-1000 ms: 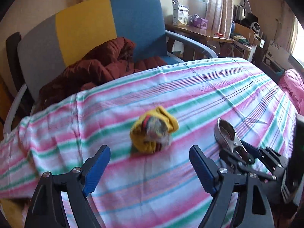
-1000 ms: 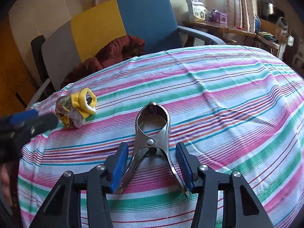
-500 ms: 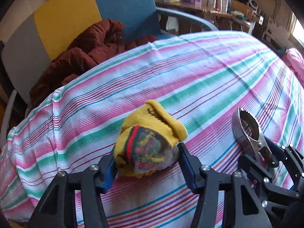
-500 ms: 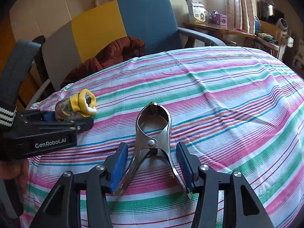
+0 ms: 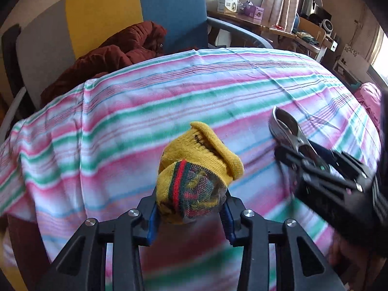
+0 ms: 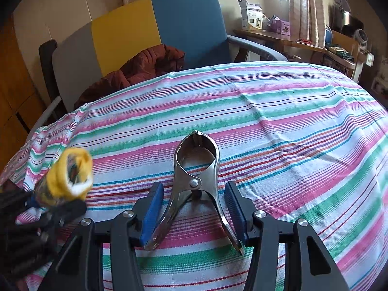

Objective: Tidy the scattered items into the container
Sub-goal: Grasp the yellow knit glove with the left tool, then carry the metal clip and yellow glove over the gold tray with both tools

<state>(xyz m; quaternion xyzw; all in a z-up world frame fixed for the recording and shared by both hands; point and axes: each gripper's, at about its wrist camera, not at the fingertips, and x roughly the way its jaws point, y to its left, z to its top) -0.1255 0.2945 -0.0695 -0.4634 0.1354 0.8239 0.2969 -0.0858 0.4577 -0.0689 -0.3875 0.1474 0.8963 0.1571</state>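
A rolled yellow sock bundle with red and green stripes is held off the striped tablecloth, my left gripper shut on its lower end. In the right wrist view the sock bundle shows blurred at the far left. A shiny metal spring clamp lies flat on the cloth, its closed nose pointing away. My right gripper is open, and its blue pads stand on either side of the clamp's two handles. The clamp also appears at the right of the left wrist view. No container is in view.
Behind the table stands a grey, yellow and blue armchair with a dark red jacket heaped on its seat. A wooden desk with boxes runs along the back right under the window. The cloth drops off at the left edge.
My left gripper moved in around the sock bundle, shut on it and lifted it off the cloth. The right gripper stayed around the clamp handles.
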